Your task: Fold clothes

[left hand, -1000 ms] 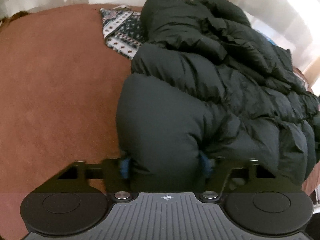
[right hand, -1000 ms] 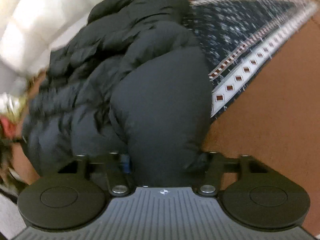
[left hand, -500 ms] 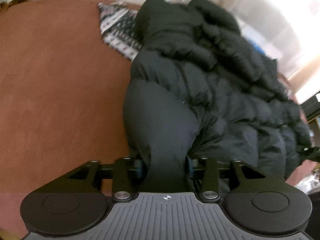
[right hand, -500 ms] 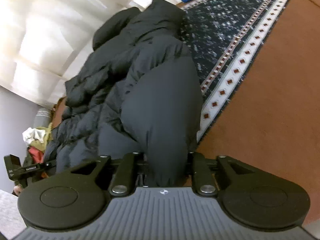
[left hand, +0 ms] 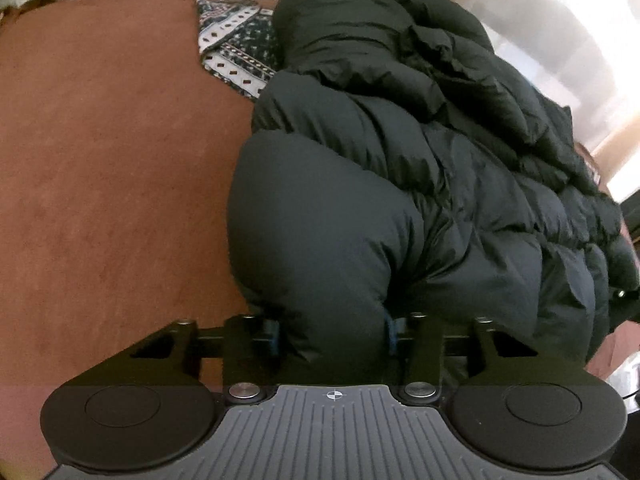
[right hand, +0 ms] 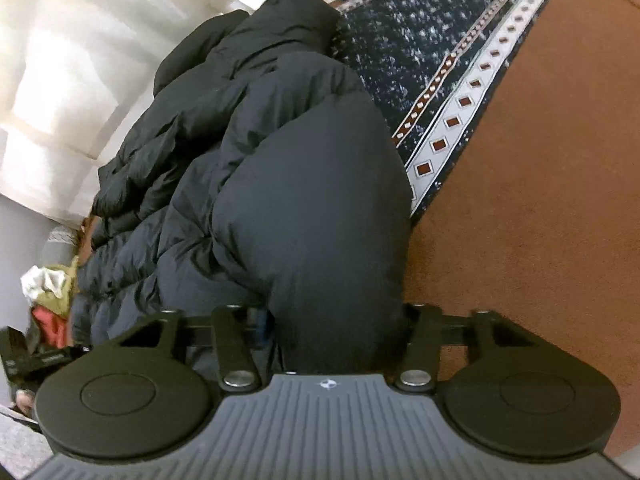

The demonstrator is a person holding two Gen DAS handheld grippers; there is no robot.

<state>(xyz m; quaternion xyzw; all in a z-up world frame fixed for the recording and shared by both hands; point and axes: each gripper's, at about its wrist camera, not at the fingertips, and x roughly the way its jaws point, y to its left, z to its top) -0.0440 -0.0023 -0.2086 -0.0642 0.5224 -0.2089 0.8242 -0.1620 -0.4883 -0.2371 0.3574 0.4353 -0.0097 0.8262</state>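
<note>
Puffer jacket (left hand: 420, 184), one, black, lies on the rust-brown bedspread (left hand: 112, 168) partly over one patterned cloth (right hand: 432, 64), stretching lengthwise away from both grippers, its near puffy end between the closing left gripper (left hand: 331, 330) and opening right gripper (right hand: 338, 326).

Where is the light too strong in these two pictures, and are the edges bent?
Left wrist view: curtain is overexposed behind the black puffer jacket, and the brown surface curves from fisheye. Right wrist view: curtain glares too; patterned cloth border bends.
</note>
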